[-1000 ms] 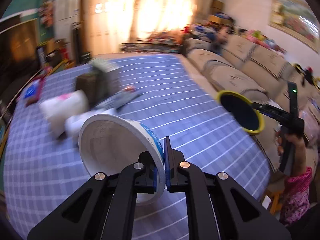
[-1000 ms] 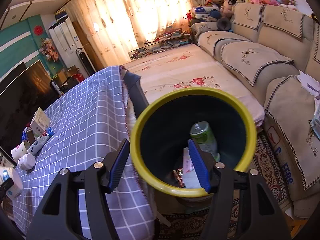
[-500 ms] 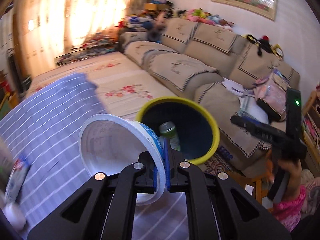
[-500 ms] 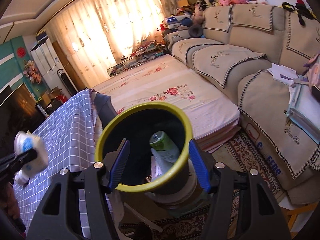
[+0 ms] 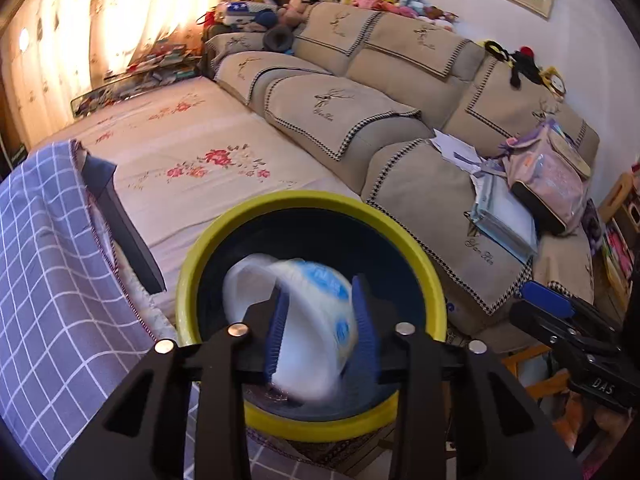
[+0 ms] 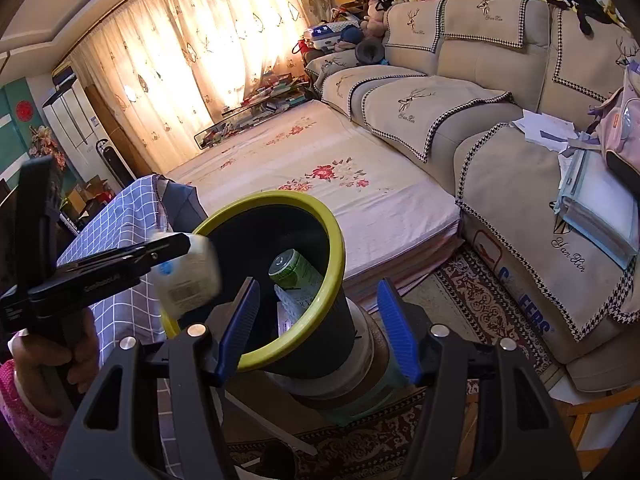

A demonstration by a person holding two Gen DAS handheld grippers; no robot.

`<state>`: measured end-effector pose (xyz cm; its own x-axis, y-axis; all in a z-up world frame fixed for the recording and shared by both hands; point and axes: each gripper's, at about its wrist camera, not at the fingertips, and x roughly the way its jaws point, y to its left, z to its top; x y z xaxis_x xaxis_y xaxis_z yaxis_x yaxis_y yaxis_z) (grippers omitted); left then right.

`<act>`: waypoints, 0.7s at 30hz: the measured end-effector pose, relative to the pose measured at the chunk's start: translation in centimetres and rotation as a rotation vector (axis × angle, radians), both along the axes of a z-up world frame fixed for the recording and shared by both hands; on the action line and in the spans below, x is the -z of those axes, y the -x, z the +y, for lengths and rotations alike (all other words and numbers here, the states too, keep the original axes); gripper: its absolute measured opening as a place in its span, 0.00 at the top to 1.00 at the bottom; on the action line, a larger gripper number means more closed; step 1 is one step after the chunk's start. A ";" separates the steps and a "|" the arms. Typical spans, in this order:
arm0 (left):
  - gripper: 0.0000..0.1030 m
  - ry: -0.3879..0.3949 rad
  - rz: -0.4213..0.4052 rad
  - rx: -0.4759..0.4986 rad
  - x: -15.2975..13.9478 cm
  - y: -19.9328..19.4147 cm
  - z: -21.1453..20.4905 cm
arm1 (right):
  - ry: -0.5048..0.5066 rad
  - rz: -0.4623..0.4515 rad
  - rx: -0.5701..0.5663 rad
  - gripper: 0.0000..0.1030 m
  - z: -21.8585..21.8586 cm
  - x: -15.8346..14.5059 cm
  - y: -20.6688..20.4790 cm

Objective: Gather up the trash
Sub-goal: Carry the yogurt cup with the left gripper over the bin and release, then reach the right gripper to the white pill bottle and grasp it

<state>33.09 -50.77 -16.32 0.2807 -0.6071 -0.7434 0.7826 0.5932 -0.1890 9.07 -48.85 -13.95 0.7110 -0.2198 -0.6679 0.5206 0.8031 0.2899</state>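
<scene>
A white plastic cup with blue print (image 5: 308, 320) is blurred between the fingers of my left gripper (image 5: 320, 332), right over the mouth of the yellow-rimmed black bin (image 5: 404, 240). The left jaws stand apart around it. In the right wrist view the cup (image 6: 188, 276) hangs at the bin's rim (image 6: 336, 248), by the left gripper (image 6: 120, 264). My right gripper (image 6: 318, 320) is shut on the bin, pads on its wall, holding it tilted. A green can (image 6: 296, 270) and packaging lie inside.
A table with a blue checked cloth (image 5: 44, 280) is at the left. A low floral-covered bed (image 5: 192, 152) and a beige sofa (image 5: 400, 128) with papers and a bag lie behind. A patterned rug (image 6: 480, 296) covers the floor.
My left gripper carried the cup from the table over to the bin and its jaws have opened; the cup is now blurred above the bin's mouth. The right gripper brought the bin closer.
</scene>
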 end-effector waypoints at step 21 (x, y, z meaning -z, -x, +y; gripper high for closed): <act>0.23 0.170 -0.128 -0.354 -6.5 6.8 29.7 | 0.036 0.028 -0.356 0.43 13.3 -1.5 -9.4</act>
